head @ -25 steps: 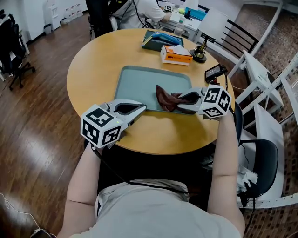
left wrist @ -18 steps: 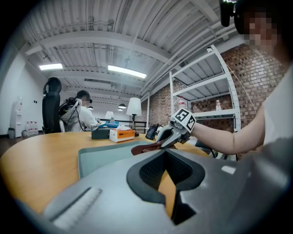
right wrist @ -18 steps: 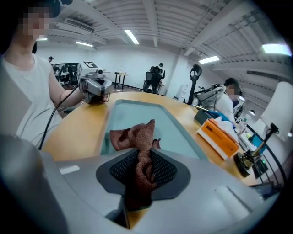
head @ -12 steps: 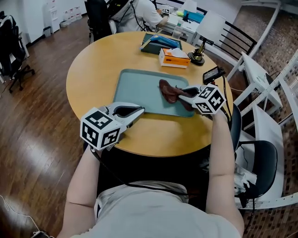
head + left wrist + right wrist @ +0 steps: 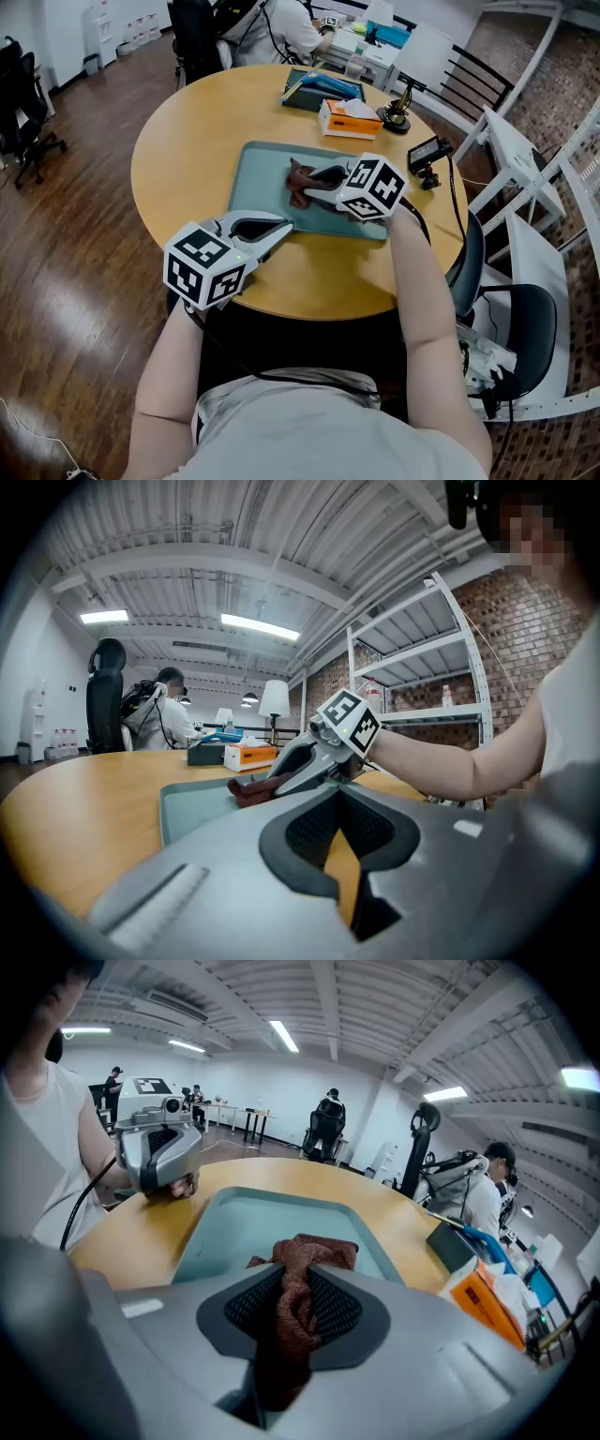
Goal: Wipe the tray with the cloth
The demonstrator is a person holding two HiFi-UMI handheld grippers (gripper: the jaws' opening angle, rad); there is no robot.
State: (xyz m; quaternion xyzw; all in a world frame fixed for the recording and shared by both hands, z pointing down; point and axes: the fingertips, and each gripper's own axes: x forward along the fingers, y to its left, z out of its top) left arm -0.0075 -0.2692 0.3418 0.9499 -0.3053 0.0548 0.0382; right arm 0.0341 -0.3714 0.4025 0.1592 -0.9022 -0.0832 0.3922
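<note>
**On the tray, a wipe in progress**

From overhead, the right hand-held gripper [image 5: 317, 186] is clenched on the brown cloth [image 5: 299, 178], which lies bunched near the middle of the green tray [image 5: 262, 169]. The left hand-held gripper [image 5: 279, 223] rests on the tabletop [image 5: 197, 122], just beside the tray's near corner. The left gripper view shows its jaws drawn together on nothing. The right gripper view shows cloth pinched between the jaws and spilling ahead onto the tray. I'd judge this the wiping step. The next stroke calls for keeping the cloth pressed down while sweeping the bare parts.
</note>
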